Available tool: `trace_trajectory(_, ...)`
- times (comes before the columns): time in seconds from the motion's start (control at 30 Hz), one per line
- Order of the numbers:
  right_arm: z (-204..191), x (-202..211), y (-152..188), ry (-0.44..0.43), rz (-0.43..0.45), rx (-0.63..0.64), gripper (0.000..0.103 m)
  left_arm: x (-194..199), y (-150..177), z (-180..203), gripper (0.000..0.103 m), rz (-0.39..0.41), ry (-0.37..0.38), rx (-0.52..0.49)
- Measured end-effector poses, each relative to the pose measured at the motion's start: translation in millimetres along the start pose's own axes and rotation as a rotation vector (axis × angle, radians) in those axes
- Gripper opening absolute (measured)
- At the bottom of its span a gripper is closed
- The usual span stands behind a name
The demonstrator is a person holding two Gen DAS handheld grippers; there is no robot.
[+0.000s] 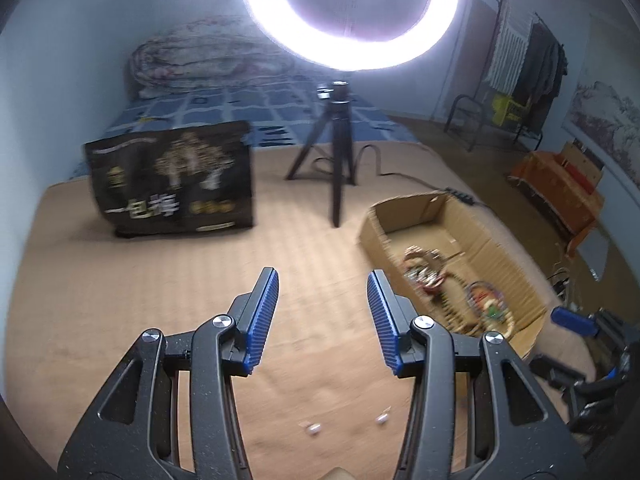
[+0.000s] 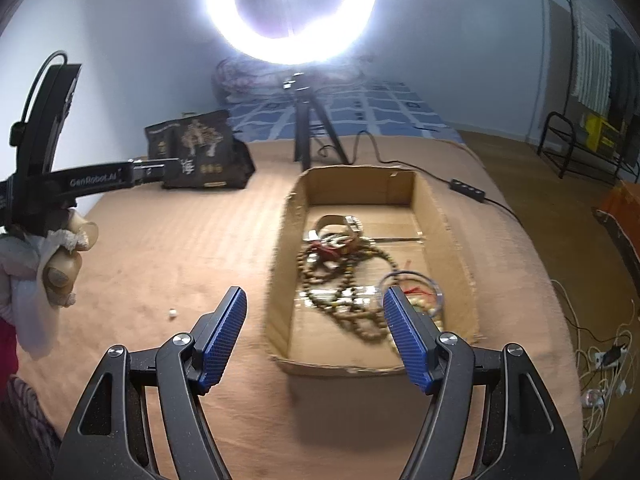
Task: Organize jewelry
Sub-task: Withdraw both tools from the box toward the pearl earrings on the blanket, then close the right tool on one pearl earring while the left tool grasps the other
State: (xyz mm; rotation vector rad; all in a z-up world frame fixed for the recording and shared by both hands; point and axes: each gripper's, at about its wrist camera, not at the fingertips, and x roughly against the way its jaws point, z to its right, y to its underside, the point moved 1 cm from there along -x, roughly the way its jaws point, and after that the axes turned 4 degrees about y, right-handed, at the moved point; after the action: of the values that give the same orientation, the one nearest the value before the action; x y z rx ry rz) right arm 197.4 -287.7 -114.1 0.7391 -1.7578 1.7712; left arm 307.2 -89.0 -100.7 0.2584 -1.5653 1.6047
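One cardboard box (image 2: 444, 216) holding a tangle of jewelry (image 2: 344, 276), pieces too knotted to count; two small white beads (image 1: 314, 429) loose on the brown cover; one black bag (image 1: 172, 180); one ring light (image 1: 348, 16); one tripod (image 1: 336, 152); two grippers

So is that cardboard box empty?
No, the cardboard box holds a tangle of bead necklaces and some bangles.

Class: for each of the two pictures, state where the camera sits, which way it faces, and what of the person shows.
Left wrist: on the left gripper, facing the black bag; no person visible.
Right wrist: on the right gripper, facing the cardboard box of jewelry; a hand shows.
Shared: box, bag, ring light on its tripod.
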Motion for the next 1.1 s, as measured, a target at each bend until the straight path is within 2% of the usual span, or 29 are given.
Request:
trace_trajectory(0.2,-29,-6,5,-0.044,-0.014,0.045,0.071,11,26,-25,0.047,-0.033,-0.051,0.0)
trace_trajectory(0.33,-49,-11,13,-0.075,-0.033,0.089,0.071,12,47,-29,0.047,-0.065,-0.058,-0.011)
trace_trajectory(0.57,-74,-30,29,-0.122,-0.086,0.133,0.07,3,81,-24,0.047,-0.129,-0.026,-0.038)
trace_trajectory(0.73,-85,-46,40,-0.145,-0.125,0.152,0.069,-6,99,-23,0.047,-0.168,0.025,-0.027)
trace_trajectory(1.0,-96,-75,53,-0.148,-0.192,0.156,0.044,-23,120,-19,0.047,-0.219,0.087,-0.014)
trace_trajectory(1.07,-95,-80,54,-0.147,-0.205,0.148,0.04,-26,121,-19,0.047,-0.224,0.096,-0.013)
trace_trajectory(1.1,-95,-82,55,-0.145,-0.208,0.144,0.04,-28,121,-19,0.043,-0.227,0.099,-0.015)
